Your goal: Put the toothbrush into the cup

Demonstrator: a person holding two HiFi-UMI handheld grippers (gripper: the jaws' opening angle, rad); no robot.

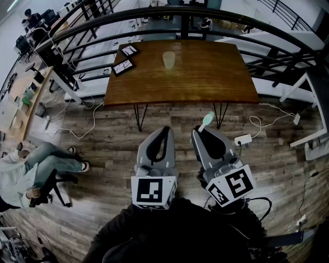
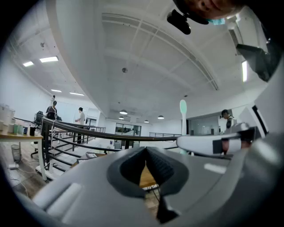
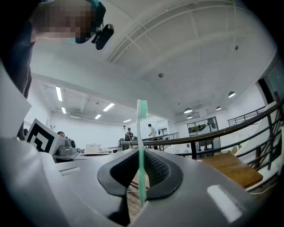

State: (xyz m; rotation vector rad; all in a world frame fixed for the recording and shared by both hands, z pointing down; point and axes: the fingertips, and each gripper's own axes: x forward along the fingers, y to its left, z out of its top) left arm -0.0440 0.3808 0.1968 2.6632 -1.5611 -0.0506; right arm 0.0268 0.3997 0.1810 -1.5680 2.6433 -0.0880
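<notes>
A pale translucent cup [image 1: 168, 59] stands upright near the far edge of the brown wooden table [image 1: 205, 82]. My right gripper [image 1: 198, 131] is held level above the floor in front of the table, well short of the cup. It is shut on a mint-green toothbrush [image 1: 206, 121], which stands upright between the jaws with its head at the top. In the right gripper view the toothbrush [image 3: 141, 150] is clamped in my right gripper [image 3: 141, 155]. My left gripper [image 1: 165, 129] is beside it, shut and holding nothing. The left gripper view shows my left gripper [image 2: 145, 151] and the toothbrush [image 2: 183, 111].
Two dark boards [image 1: 123, 66] [image 1: 129, 50] lie on the table's left end. A black railing [image 1: 180, 15] curves behind the table. A white power strip [image 1: 242, 139] and cables lie on the wooden floor. A person sits on a chair [image 1: 36, 169] at the left.
</notes>
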